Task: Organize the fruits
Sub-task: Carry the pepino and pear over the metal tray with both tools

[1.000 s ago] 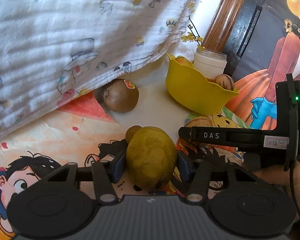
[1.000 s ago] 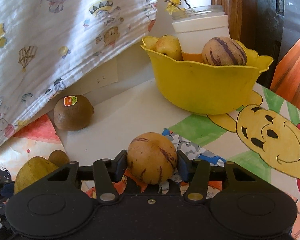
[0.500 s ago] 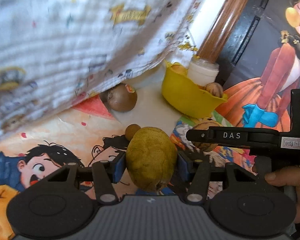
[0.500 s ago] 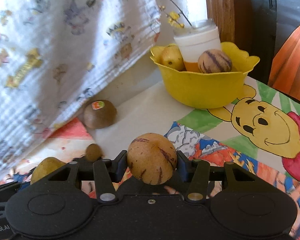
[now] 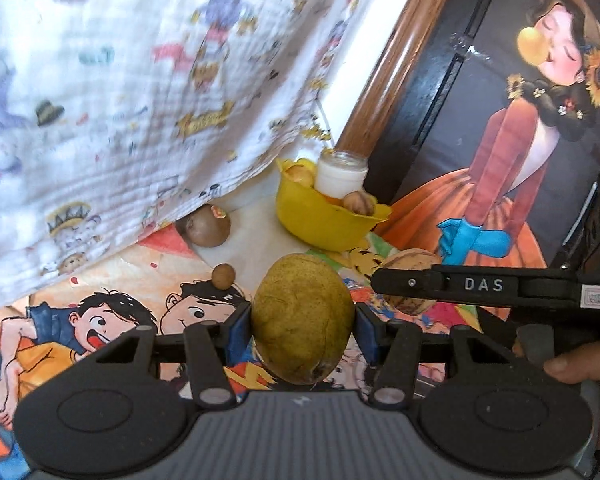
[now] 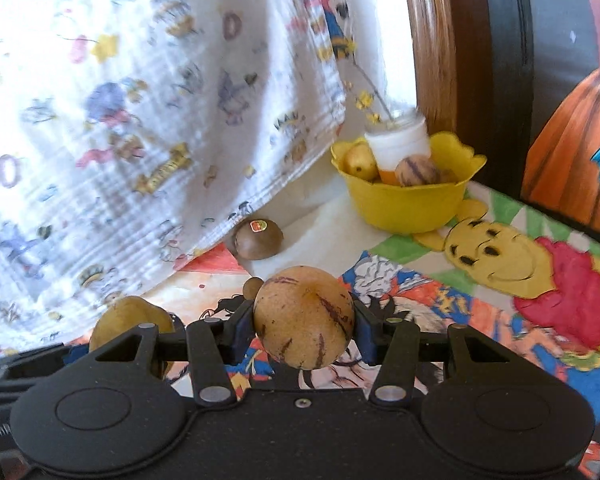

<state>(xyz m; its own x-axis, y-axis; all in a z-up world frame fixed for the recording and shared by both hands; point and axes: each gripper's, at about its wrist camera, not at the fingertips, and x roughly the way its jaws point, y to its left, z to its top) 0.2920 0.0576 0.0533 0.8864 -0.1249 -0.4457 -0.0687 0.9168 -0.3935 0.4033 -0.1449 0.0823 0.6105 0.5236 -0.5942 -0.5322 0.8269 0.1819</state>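
Note:
My left gripper (image 5: 303, 326) is shut on a yellow-green pear (image 5: 303, 316) and holds it above the cartoon mat. My right gripper (image 6: 304, 325) is shut on a tan striped melon (image 6: 304, 316), also in the air; the melon shows in the left wrist view (image 5: 410, 262) behind the right gripper's body. The pear shows at the left in the right wrist view (image 6: 128, 320). A yellow bowl (image 5: 320, 220) (image 6: 408, 208) at the back holds a white jar, a yellow fruit and a striped melon. A brown kiwi (image 5: 206, 226) (image 6: 259, 239) with a sticker and a small round brown fruit (image 5: 223, 276) (image 6: 252, 286) lie on the mat.
A printed white cloth (image 5: 120, 100) (image 6: 140, 120) hangs over the left and reaches down to the kiwi. A wooden post (image 5: 388, 72) and a dark panel with a painted girl (image 5: 520, 140) stand behind the bowl on the right.
Both grippers have lifted and drawn back from the bowl with their fruit still held. The bowl, kiwi and small fruit look smaller and farther away.

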